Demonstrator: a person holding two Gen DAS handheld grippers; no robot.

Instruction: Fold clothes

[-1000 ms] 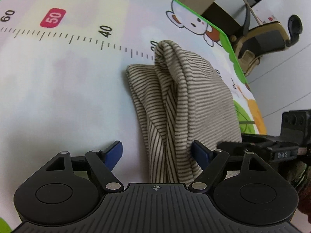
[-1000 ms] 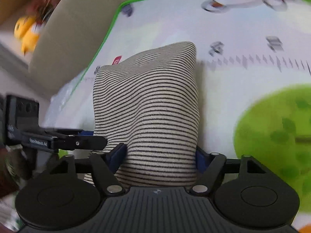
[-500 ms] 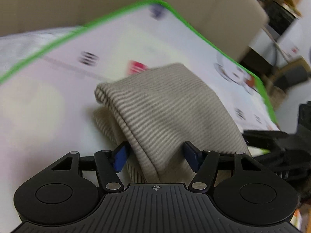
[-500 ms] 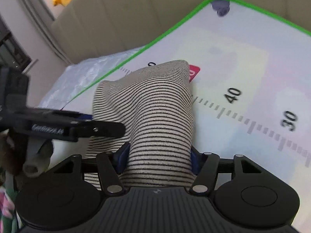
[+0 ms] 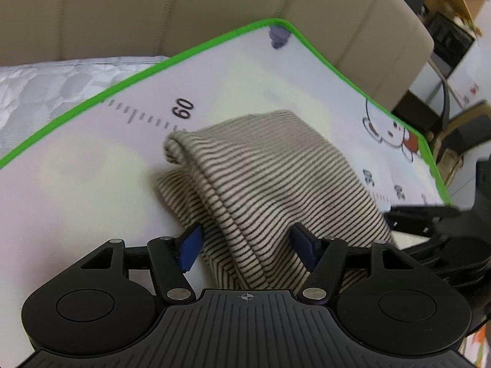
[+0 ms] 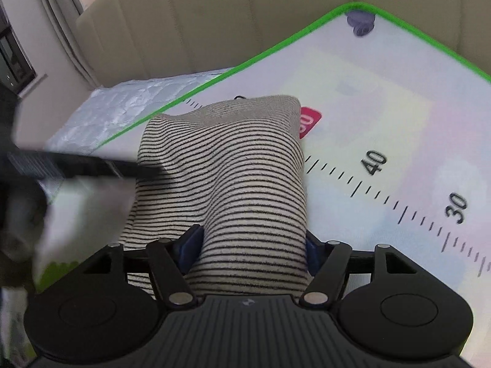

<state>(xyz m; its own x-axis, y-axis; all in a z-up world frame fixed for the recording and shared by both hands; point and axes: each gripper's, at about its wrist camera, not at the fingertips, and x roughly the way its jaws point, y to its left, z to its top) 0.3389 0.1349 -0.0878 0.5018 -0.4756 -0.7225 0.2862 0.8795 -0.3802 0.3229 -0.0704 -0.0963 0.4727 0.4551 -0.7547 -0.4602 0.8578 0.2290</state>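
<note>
A beige garment with thin dark stripes [image 5: 270, 178] lies folded on a white play mat with a green border [image 5: 92, 184]. My left gripper [image 5: 248, 245] has its blue pads on both sides of the garment's near edge, shut on the bunched cloth. In the right wrist view the same striped garment [image 6: 233, 165] rises in a hump, and my right gripper [image 6: 248, 248] is shut on its near end. The right gripper shows as a dark shape in the left wrist view [image 5: 429, 214]; the left gripper shows blurred in the right wrist view [image 6: 76, 165].
The mat has a printed ruler [image 6: 374, 162] and a cartoon dog [image 5: 389, 135]. A beige padded sofa back [image 5: 184, 9] stands behind it. A quilted white-grey cover [image 5: 46, 92] lies left of the mat. A chair [image 5: 460, 122] stands at the far right.
Both grippers have carried the garment across the mat toward the 50–60 marks, near the green-edged corner. The left gripper's jaws have drawn in on the cloth. The garment stays bunched between them.
</note>
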